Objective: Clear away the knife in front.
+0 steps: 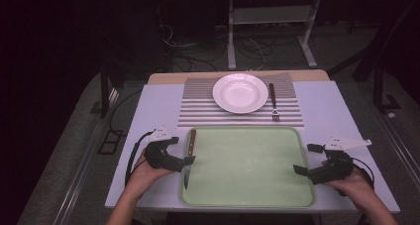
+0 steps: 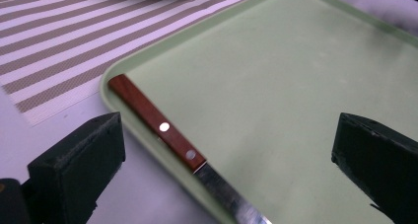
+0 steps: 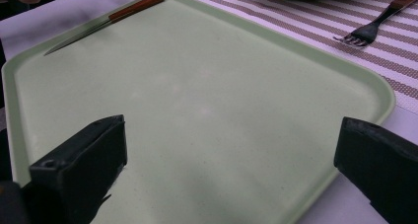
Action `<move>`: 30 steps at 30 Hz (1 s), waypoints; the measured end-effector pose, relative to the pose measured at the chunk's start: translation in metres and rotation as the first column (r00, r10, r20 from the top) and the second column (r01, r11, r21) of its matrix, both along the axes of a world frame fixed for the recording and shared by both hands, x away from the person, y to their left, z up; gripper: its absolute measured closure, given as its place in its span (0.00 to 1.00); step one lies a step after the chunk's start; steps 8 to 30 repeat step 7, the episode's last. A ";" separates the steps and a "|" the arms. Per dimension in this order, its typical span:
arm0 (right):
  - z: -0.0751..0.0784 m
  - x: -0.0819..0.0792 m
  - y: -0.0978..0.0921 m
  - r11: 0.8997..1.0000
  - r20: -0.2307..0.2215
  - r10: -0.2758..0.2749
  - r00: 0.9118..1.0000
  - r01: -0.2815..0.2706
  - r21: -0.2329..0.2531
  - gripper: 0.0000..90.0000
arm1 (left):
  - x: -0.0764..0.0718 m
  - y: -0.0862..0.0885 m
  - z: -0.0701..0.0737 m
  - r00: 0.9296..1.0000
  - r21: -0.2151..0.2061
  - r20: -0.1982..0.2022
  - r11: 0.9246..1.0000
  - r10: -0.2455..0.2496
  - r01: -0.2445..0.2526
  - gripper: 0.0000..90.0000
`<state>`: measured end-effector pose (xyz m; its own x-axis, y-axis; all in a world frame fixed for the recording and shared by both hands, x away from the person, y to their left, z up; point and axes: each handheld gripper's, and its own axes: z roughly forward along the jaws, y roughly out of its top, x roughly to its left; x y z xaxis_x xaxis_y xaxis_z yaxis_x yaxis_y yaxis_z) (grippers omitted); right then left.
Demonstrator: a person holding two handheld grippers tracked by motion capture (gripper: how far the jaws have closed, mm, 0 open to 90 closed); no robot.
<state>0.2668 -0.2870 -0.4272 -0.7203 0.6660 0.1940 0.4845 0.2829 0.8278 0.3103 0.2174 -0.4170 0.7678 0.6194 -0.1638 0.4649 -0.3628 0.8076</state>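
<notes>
Left gripper, jaws spread, hovers at wood-handled knife | knife lies along green tray's left rim | right gripper spread, idle | best pinch: handle, squarely.

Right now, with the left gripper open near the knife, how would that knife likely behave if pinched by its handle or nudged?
The knife looks rigid, so it shouldn't flex. It lies along the tray's left rim, so a nudge would probably make it slide or tilt. Its flat wooden handle should pinch well in the left gripper; the blade may feel slippery.
</notes>
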 end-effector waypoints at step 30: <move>0.000 0.000 0.000 1.000 0.002 0.002 1.000 -0.002 -0.001 0.00 | 0.000 0.005 -0.001 1.000 0.006 0.010 1.000 0.016 -0.016 0.00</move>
